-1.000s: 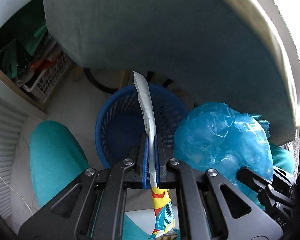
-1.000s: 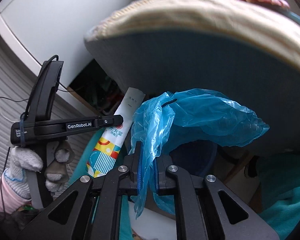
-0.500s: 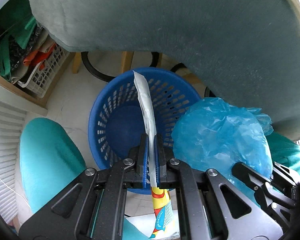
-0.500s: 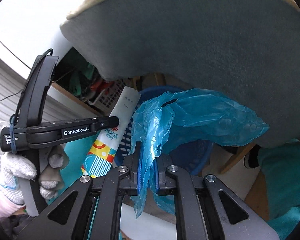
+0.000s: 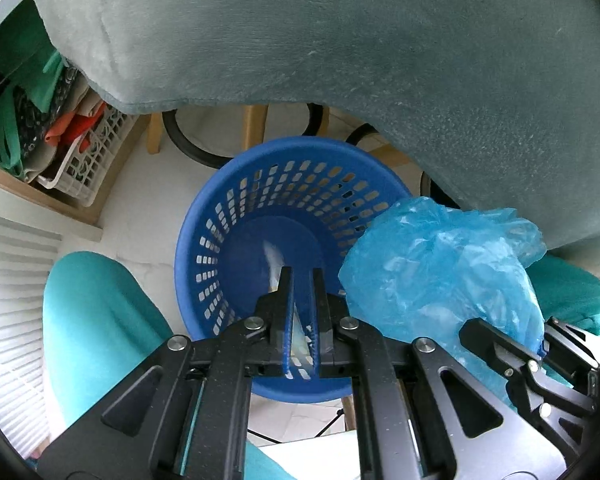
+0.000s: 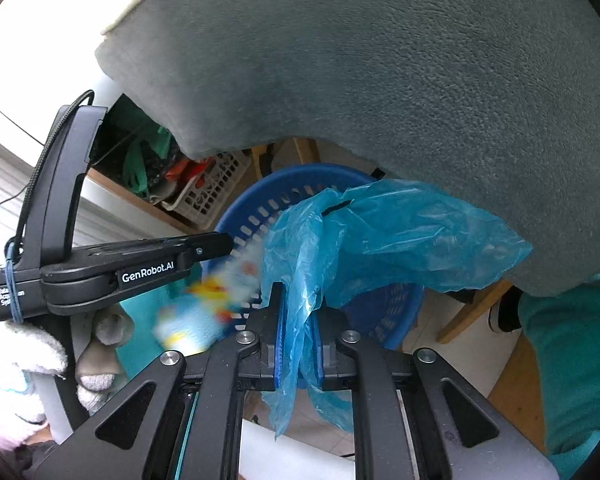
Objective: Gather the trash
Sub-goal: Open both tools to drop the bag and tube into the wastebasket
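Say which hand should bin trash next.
Likely right: its tool, jaws just opening, has the blue plastic bag between them above the basket; the left tool, likewise opening, lets its wrapper fall.

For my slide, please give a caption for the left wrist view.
Wrapper drops from left fingers into blue basket; blue bag alongside.

Grey-green padded cushion (image 5: pixel 340 40), overhanging, far. White slotted crate (image 5: pixel 96 160), far left on wooden shelf (image 5: pixel 40 196), holding green and orange cloth (image 5: pixel 66 132). Pale floor (image 5: pixel 140 216). Wooden legs (image 5: pixel 256 128), far.
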{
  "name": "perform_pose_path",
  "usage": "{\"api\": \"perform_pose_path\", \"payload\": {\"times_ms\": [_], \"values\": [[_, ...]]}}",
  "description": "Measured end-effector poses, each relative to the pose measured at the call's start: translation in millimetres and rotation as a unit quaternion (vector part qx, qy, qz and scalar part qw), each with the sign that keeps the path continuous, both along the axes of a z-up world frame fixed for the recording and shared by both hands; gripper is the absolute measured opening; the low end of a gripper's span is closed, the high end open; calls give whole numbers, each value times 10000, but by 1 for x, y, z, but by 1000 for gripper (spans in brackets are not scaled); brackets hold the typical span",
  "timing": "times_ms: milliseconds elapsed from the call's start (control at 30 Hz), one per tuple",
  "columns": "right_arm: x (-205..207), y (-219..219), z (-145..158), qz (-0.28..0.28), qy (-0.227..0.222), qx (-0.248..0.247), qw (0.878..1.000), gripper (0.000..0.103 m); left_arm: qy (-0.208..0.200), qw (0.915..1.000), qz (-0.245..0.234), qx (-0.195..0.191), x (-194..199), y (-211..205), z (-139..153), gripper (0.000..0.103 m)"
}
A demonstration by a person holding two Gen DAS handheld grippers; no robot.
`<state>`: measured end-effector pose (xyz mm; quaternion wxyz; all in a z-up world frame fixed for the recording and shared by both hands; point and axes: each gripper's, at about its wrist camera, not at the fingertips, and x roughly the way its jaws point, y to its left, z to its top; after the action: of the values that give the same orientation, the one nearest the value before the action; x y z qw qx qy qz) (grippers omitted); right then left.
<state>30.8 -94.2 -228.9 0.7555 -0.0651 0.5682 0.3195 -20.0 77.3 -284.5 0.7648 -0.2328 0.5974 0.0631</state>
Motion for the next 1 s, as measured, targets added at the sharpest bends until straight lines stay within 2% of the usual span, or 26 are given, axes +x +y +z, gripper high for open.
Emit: {"api": "perform_pose_path", "payload": {"times_ms": [33,67,200,600,733,933,1000], "values": [[1,0,-1,-8,4,-25,10000,11,1,10000,6,-3,1,1,-1,12],[1,0,-2,-18,4,-57,10000,16,-2,10000,13,-5,2,2,-3,16],[3,0,-4,-20,16,-107,9999,31,-17,10000,26,36,3,4,-3,16],[7,-9,6,-133,-2,-30,9999,32,-191,9997,39,149,2,13,12,16],[5,-17,25,-155,-88,139,9997,32,-399,9988,-47,262,-1,15,33,16],[-2,-31,69,-129,-346,485,9981,32,-919,9946,-147,465,-1,21,82,16],[-4,-38,89,-137,-475,646,9967,38,-1123,9919,-186,565,0,21,100,16]]}}
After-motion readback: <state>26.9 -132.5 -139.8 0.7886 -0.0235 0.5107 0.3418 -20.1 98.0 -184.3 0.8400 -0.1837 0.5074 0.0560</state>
